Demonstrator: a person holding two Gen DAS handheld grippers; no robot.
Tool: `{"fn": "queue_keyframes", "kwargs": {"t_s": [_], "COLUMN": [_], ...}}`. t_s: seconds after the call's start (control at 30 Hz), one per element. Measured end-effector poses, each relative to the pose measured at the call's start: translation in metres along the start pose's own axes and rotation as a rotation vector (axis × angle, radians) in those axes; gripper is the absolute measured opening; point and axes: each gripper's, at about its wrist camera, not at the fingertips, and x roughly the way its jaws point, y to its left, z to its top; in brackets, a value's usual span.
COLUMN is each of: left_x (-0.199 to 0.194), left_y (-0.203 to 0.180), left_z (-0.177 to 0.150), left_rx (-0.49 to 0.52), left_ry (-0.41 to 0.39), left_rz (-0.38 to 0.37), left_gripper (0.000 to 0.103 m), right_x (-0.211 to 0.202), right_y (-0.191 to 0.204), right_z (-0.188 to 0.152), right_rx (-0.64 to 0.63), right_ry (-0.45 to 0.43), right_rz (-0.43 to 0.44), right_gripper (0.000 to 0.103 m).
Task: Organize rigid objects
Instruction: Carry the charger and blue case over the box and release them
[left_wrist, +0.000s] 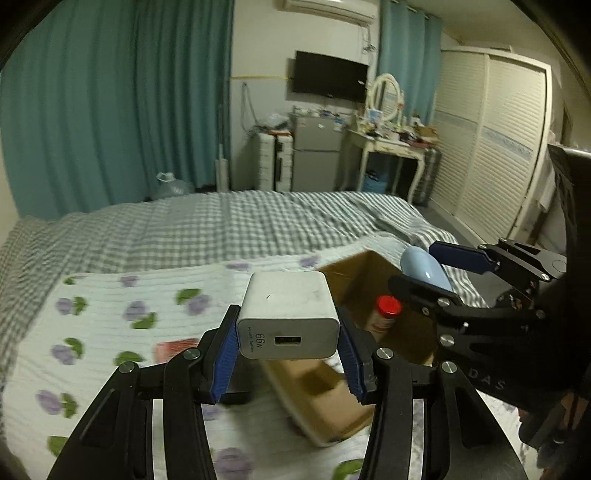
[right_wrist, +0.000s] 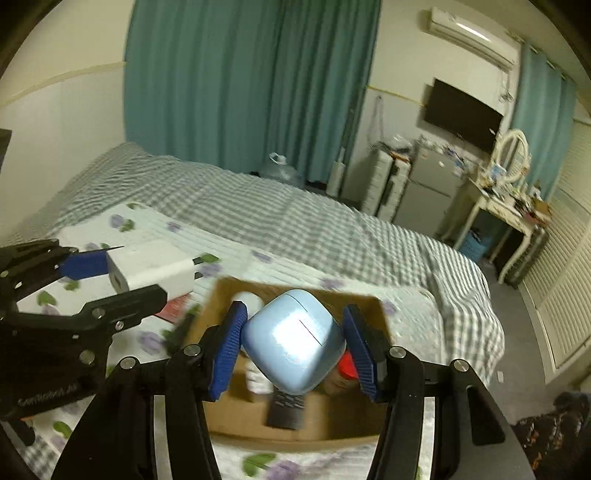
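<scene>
Left wrist view shows the left gripper (left_wrist: 288, 350) clamped on the white charger (left_wrist: 288, 317) above the cardboard box (left_wrist: 332, 398), while the right gripper (right_wrist: 293, 350) pinches the rounded blue case (right_wrist: 295, 343), which I fear may slip out and miss the box.

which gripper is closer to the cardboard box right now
Right. The right gripper holds the blue case directly above the cardboard box; the left gripper sits off beside it.

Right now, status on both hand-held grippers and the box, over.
Left hand-held gripper shut on white charger. Right hand-held gripper shut on pale blue case, above open cardboard box. Box already holds red-capped bottle, remote. Nothing blocking.
</scene>
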Motion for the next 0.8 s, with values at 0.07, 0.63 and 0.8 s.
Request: {"fn": "queue_keyframes", "kwargs": {"t_s": [0.07,0.63,0.8], "left_x": [0.014,0.091,0.077], "left_y": [-0.014,-0.046,-0.048], "left_z": [-0.001,-0.033,-0.027], "left_rx": [0.014,0.03,0.036], "left_ry": [0.022,0.182,0.136], "left_rz": [-0.01,-0.019,-0.019], "left_gripper": [0.05,0.052,0.061], "right_x": [0.008,0.073,0.056], "right_y": [-0.017,-0.081,-0.087], "right_z": [-0.01,-0.067,-0.067], "right_rx": [0.031,0.167,0.21], "right_ry": [0.028,0.131,0.092], "right_rz": [-0.001,0.038,0.016], "right_gripper": [0.053,0.056,0.075]}}
